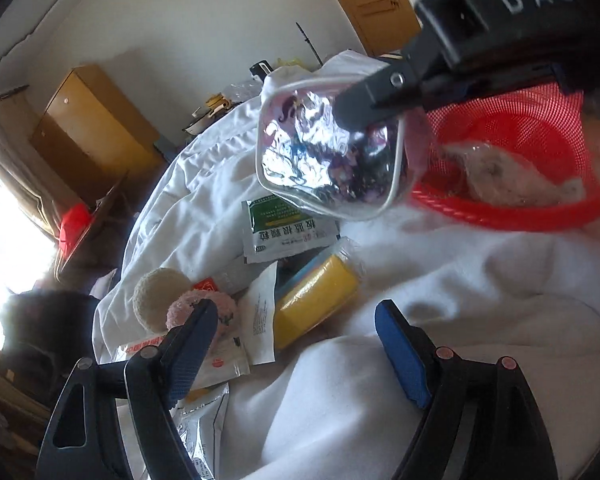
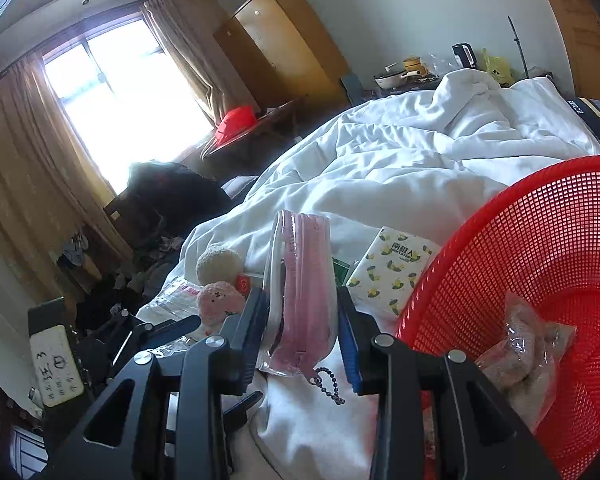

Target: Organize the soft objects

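My right gripper [image 2: 304, 320] is shut on a clear pouch with a pink zipper [image 2: 300, 280] and holds it above the bed, beside the red mesh basket [image 2: 548, 264]. The left wrist view shows the same pouch [image 1: 324, 148] hanging from the right gripper [image 1: 360, 112] in front of the basket [image 1: 512, 208]. A bagged soft item [image 2: 528, 352] lies in the basket. My left gripper [image 1: 296, 344] is open and empty above the white duvet, near a yellow sponge [image 1: 320, 300], a pink fluffy ball [image 1: 204, 312] and a cream ball [image 1: 160, 292].
Paper sachets [image 1: 284, 228] and packets [image 1: 208, 432] lie on the white duvet [image 1: 460, 280]. A lemon-print tissue pack [image 2: 392, 268] sits left of the basket. A wooden wardrobe [image 2: 284, 48], a window and floor clutter lie beyond the bed's left side.
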{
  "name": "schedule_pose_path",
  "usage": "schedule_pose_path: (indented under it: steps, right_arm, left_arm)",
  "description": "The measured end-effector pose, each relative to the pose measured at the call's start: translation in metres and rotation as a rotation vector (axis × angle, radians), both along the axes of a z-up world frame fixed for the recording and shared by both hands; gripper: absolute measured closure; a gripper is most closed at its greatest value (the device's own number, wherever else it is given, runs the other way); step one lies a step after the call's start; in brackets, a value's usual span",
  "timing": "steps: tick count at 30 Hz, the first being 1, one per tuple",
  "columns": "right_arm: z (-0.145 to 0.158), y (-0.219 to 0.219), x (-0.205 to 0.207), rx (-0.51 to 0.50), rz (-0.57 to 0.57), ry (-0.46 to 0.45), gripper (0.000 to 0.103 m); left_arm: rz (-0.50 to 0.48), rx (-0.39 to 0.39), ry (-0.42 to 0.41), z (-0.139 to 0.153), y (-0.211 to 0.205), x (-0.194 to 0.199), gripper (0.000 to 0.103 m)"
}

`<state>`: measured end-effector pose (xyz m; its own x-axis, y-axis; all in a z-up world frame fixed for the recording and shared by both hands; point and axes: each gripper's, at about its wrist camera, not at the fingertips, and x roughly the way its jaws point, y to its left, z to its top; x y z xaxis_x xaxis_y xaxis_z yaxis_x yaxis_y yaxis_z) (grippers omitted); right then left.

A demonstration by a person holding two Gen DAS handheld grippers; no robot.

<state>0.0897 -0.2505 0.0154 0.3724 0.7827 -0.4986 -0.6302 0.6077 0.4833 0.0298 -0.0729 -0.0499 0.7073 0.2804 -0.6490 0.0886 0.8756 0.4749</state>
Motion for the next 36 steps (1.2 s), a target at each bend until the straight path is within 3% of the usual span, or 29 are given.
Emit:
schedule_pose_path:
  steps: [4,9,14,17,18,20,24,26,30,34,36]
  right_arm:
    - [0.001,-0.002,0.001,0.011,0.002,0.011,0.069]
    - [0.002,-0.007,0.004,0.025,-0.005,0.024,0.069]
    - [0.000,-0.008,0.006,0.027,-0.004,0.031,0.069]
    - [-0.001,-0.007,0.005,0.025,-0.002,0.032,0.069]
    - [-0.001,-0.007,0.006,0.025,-0.002,0.032,0.069]
    - [-0.001,-0.007,0.005,0.028,-0.005,0.033,0.069]
    - [-0.002,-0.006,0.005,0.028,-0.003,0.034,0.069]
    - [-0.002,-0.007,0.006,0.031,-0.005,0.035,0.069]
    - [0.000,-0.010,0.007,0.044,-0.012,0.039,0.069]
    - [0.002,-0.013,0.007,0.056,-0.017,0.037,0.069]
    - [0.002,-0.014,0.008,0.056,-0.017,0.037,0.069]
  left_arm:
    - [0.001,-0.007,0.041,-0.005,0.005,0.010,0.017]
    - [0.031,0.082,0.049,-0.022,0.003,0.034,0.019]
    - [0.029,0.033,0.080,-0.028,0.013,0.047,0.021]
    - [0.080,0.027,0.050,-0.026,0.025,0.054,0.024]
    - [0.098,0.023,0.046,-0.026,0.030,0.055,0.028]
    - [0.119,-0.005,0.051,-0.027,0.037,0.054,0.048]
    - [0.139,0.004,0.085,-0.040,0.038,0.052,0.064]
    - [0.149,0.001,0.086,-0.040,0.038,0.053,0.076]
    - [0.163,-0.133,0.034,-0.021,0.054,0.047,0.083]
    - [0.162,-0.450,0.040,0.007,0.086,0.044,0.084]
    - [0.165,-0.561,0.056,0.011,0.090,0.046,0.085]
